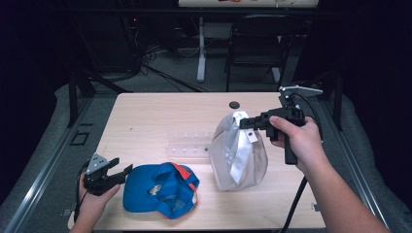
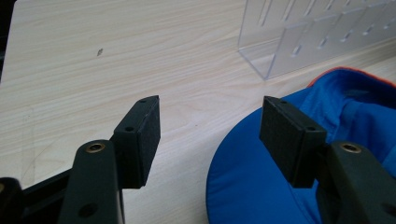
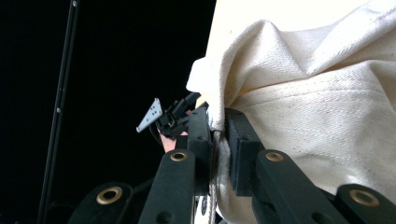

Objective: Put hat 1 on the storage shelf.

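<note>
right hand-held gripper (image 1: 246, 123) pinching white cap (image 1: 238, 155) off the surface (image 1: 145, 121), left hand-held gripper (image 1: 119, 171) gaping wide just left of blue cap (image 1: 160, 190).

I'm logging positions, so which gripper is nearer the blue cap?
Left. The left gripper hangs open at the blue cap's edge; the right gripper is across the table, clamped on the white cap.
</note>
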`<state>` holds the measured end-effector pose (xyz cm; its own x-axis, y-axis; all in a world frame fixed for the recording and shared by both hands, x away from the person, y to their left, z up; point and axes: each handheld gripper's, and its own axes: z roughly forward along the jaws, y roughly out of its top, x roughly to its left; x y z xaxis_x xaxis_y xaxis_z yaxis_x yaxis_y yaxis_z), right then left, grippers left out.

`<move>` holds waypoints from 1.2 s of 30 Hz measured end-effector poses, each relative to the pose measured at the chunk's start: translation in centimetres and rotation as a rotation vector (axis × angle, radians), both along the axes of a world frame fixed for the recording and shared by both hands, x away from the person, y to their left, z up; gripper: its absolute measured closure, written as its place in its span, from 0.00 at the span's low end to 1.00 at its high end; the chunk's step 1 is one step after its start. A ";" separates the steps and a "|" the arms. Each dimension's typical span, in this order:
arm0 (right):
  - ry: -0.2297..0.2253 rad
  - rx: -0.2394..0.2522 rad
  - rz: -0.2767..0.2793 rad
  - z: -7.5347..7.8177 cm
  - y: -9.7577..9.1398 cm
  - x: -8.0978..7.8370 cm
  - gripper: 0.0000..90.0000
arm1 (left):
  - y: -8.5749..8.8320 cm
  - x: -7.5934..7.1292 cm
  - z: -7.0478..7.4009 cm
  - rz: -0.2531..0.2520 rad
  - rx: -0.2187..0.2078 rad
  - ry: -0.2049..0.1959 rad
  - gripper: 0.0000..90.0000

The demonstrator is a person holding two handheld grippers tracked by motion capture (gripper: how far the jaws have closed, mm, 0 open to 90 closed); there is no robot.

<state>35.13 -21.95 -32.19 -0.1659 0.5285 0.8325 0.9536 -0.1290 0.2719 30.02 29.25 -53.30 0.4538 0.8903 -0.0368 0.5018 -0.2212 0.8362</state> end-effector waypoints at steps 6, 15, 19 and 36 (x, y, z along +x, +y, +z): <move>-0.016 0.013 -0.026 1.0 0.4 0.9 0.91 | -0.6 0.0 0.7 -0.039 0.001 0.001 0.53; -0.025 0.033 -0.053 1.9 1.5 2.6 0.91 | -3.0 0.1 2.7 -0.084 -0.004 -0.035 0.51; -0.027 0.047 -0.057 2.2 2.1 3.3 0.91 | -4.3 0.3 3.5 -0.123 0.006 -0.038 0.51; -0.026 0.071 -0.094 2.1 5.2 6.3 0.91 | -10.7 1.7 5.4 -0.250 0.049 -0.085 0.49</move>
<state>41.41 -16.74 -30.06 -0.1402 0.4829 0.8644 0.9291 -0.2376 0.2835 31.68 18.58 -47.91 0.6593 0.7502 0.0513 0.3548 -0.3705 0.8584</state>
